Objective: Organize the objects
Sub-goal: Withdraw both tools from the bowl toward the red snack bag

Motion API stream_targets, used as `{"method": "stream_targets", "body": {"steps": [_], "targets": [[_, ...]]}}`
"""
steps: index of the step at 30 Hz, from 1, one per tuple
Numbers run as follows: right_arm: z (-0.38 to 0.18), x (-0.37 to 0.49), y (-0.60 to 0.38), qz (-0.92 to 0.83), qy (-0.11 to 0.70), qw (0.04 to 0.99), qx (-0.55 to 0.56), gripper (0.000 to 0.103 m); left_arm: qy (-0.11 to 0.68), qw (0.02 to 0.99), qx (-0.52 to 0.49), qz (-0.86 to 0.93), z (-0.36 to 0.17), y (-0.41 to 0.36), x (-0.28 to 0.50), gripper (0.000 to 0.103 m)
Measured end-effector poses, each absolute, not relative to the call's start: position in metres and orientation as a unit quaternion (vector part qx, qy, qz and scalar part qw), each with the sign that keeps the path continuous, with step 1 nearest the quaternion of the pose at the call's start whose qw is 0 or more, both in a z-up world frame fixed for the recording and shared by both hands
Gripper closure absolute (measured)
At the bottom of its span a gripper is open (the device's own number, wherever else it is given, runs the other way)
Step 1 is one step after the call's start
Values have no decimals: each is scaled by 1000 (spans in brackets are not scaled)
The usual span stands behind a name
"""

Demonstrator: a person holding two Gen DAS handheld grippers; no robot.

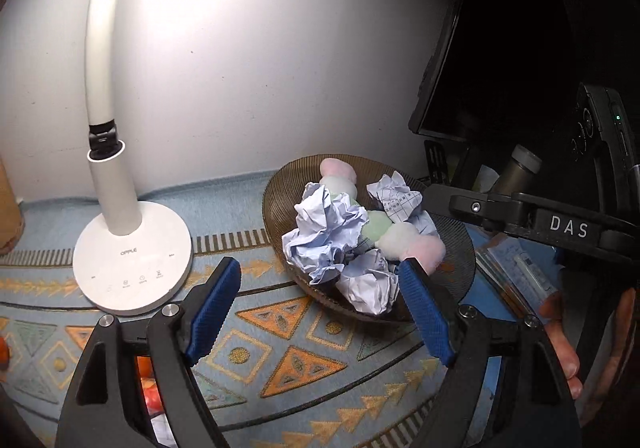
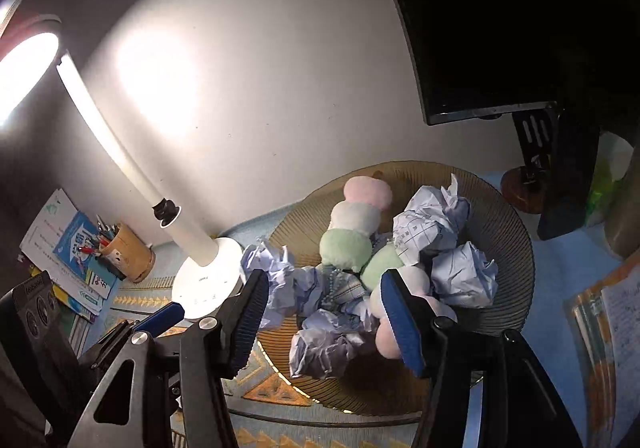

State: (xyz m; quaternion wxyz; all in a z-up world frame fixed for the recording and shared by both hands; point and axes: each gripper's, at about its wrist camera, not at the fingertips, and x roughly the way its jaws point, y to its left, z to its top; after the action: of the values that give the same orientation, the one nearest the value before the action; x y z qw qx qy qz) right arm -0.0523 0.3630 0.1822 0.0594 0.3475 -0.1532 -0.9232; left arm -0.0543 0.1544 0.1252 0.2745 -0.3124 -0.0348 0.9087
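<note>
my left gripper stands wide and empty just before the brown ribbed glass bowl; my right gripper, parted and empty, hangs over it. the crumpled pale-blue paper balls and pastel plush dumpling skewers lie heaped inside. i'd worry a careless pinch snags two things or tips the bowl.

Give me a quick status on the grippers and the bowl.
Left gripper open, empty. Right gripper open, empty. Bowl holds crumpled paper and plush toys. Nothing blocking.
</note>
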Motion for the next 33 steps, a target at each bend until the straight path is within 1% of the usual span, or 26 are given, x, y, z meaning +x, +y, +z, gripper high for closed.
{"method": "stream_targets", "body": {"steps": [4, 5, 6, 7, 8, 11, 14, 17, 20, 23, 25, 28, 30, 33], "targets": [[203, -21, 328, -931, -134, 91, 328, 45, -68, 250, -274, 926, 146, 101, -13, 23], [207, -14, 319, -932, -130, 100, 324, 39, -78, 241, -265, 930, 151, 83, -6, 23], [210, -7, 308, -933, -125, 109, 320, 36, -86, 229, -257, 935, 156, 66, 2, 22], [211, 0, 297, -934, -119, 118, 316, 36, -93, 212, -249, 940, 158, 48, 9, 19], [210, 6, 285, -934, -111, 126, 315, 36, -96, 194, -244, 945, 158, 32, 15, 18], [196, 19, 250, -933, -82, 148, 318, 36, -103, 153, -255, 949, 144, -8, 24, 18], [161, 21, 219, -929, -51, 150, 335, 36, -119, 111, -282, 945, 109, -36, 21, 18], [119, 13, 203, -922, -41, 146, 357, 36, -131, 88, -307, 939, 73, -52, 20, 18], [87, 6, 199, -909, -61, 160, 380, 36, -151, 89, -307, 935, 51, -59, 22, 18], [65, 4, 194, -903, -54, 159, 395, 36, -203, 109, -320, 919, 42, -72, 21, 18], [59, 1, 189, -897, -42, 158, 411, 36, -236, 111, -312, 914, 40, -84, 21, 18], [60, 5, 182, -901, -24, 161, 402, 36, -283, 113, -325, 895, 32, -97, 17, 18], [59, 5, 178, -900, -14, 161, 405, 36, -288, 105, -323, 896, 32, -99, 18, 18], [60, 6, 178, -902, -10, 160, 401, 36, -269, 94, -320, 904, 35, -93, 21, 18]]}}
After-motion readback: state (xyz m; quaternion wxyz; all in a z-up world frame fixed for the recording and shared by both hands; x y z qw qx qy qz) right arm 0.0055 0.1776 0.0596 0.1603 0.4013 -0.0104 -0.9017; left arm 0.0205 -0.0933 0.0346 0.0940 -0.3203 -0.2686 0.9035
